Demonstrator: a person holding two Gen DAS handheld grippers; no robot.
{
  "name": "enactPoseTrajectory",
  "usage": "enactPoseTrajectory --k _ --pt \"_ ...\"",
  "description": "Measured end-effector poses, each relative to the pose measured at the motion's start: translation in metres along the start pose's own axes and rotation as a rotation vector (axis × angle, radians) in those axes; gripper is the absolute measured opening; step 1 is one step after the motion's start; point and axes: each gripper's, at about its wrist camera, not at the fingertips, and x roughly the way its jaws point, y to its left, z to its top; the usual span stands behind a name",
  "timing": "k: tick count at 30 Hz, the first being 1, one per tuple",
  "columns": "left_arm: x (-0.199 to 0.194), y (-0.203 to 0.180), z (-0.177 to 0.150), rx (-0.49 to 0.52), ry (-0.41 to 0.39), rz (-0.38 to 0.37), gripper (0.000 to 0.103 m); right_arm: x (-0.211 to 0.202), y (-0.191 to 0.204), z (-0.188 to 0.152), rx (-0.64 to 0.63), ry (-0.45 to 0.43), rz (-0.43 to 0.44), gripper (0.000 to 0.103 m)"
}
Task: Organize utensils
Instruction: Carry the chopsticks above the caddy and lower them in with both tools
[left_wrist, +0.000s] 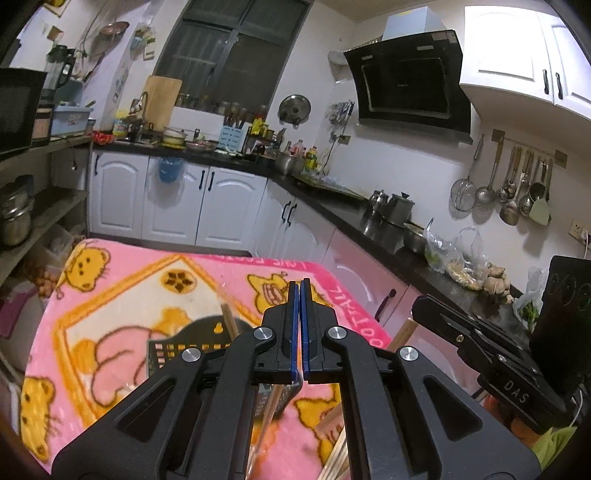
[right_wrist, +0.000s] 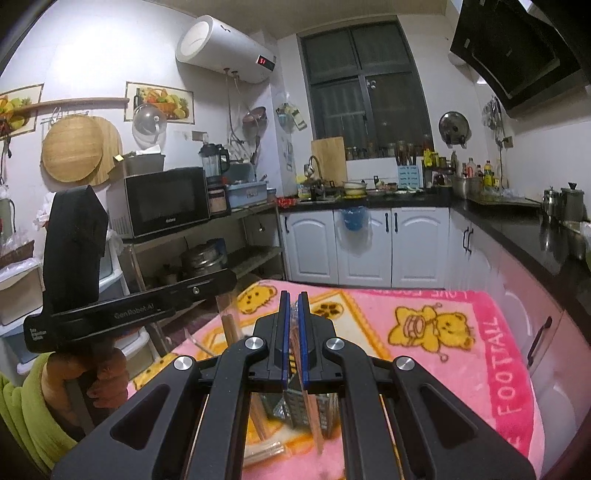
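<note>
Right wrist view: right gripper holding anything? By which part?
Likely yes: the right gripper is pinched on a thin clear piece near its top; what the piece is cannot be told.

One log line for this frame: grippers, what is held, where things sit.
left gripper: shut, empty | right gripper: nearly shut, contents unclear | black basket and chopsticks on pink blanket

Both fisheye cameras sit just behind their own claws, looking forward and slightly down across the pink bear-print blanket (left_wrist: 122, 280) covering the bench, close beneath. The left view faces the dark-framed window (left_wrist: 236, 48) and black range hood (left_wrist: 406, 81); the right view shares that window (right_wrist: 365, 85) and blanket (right_wrist: 461, 332).
</note>
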Motion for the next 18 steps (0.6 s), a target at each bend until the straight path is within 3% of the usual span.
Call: enactPoseTrajectory --k 18 --pt "-0.005 0.006 0.046 0.005 -0.101 0.015 0.0 0.016 0.009 0.043 -0.034 -0.088 -0.005 0.005"
